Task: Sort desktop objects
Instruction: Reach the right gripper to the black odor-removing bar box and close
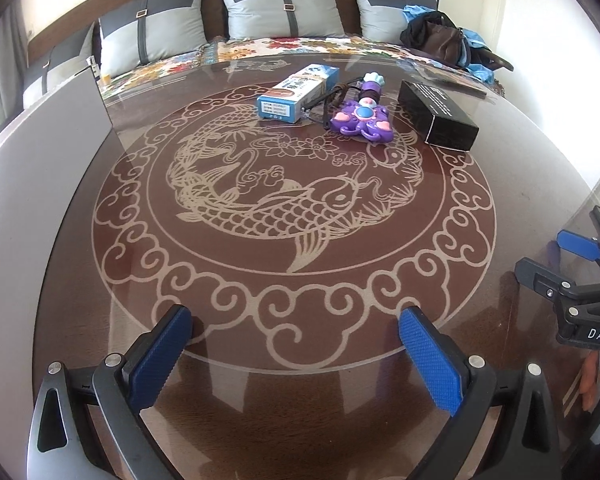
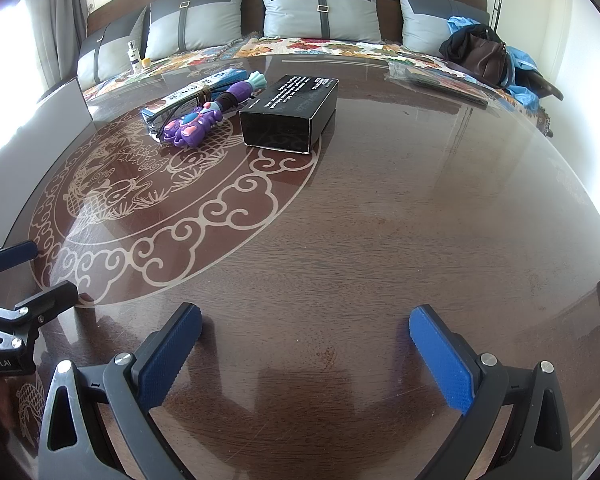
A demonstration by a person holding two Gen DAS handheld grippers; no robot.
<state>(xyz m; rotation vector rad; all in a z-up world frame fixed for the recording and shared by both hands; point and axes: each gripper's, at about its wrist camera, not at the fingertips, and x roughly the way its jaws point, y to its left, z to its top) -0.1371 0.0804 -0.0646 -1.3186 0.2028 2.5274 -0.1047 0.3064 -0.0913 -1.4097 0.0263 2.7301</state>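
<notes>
grey cushions (image 2: 320,8), floral blanket (image 1: 300,46), brown handbag (image 2: 484,54), small bottle (image 2: 133,56)

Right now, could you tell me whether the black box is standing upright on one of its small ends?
No, the black box lies flat on the table, its printed broad face upward.

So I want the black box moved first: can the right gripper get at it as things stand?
Probably yes. The right gripper is open and empty, and only bare table lies between it and the black box. The purple toy sits beside the box, not in front of it.
</notes>
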